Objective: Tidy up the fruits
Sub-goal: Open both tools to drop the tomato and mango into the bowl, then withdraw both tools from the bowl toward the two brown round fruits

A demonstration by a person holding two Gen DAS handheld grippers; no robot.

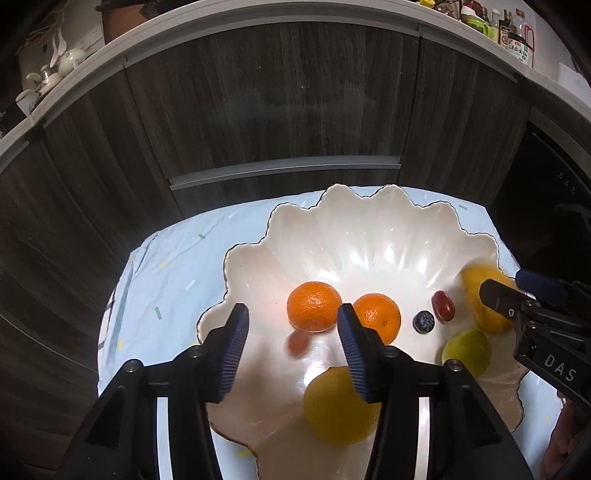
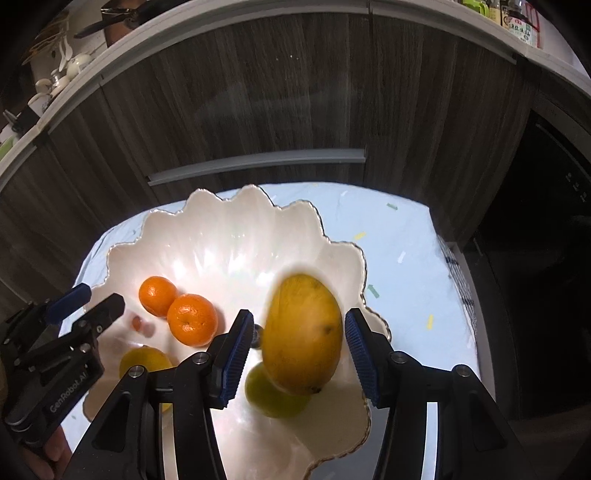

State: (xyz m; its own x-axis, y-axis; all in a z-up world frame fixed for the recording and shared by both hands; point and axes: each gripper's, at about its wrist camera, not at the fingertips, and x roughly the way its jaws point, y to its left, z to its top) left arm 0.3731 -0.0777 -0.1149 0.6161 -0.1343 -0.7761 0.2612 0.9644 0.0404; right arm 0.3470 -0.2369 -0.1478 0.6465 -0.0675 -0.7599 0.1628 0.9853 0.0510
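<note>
A white scalloped bowl [image 1: 369,229] stands on a pale blue cloth. Two tangerines [image 1: 314,305] [image 1: 380,317], a yellow round fruit [image 1: 338,406], a green lime [image 1: 467,350], a blueberry [image 1: 424,321] and a red grape [image 1: 443,304] lie in it. My left gripper [image 1: 291,310] hangs open over the bowl, with a small blurred red fruit [image 1: 297,341] below the gap. My right gripper [image 2: 299,315] is open around a blurred yellow mango [image 2: 303,332]; a gap shows at each pad. The lime [image 2: 269,395] lies under the mango.
The blue cloth [image 2: 399,258] covers a small table whose edges fall off on all sides. Dark wood cabinet fronts [image 1: 277,110] stand close behind it, and a black appliance [image 2: 546,240] is at the right. Bottles [image 1: 517,33] and teaware [image 1: 70,59] sit on the counter above.
</note>
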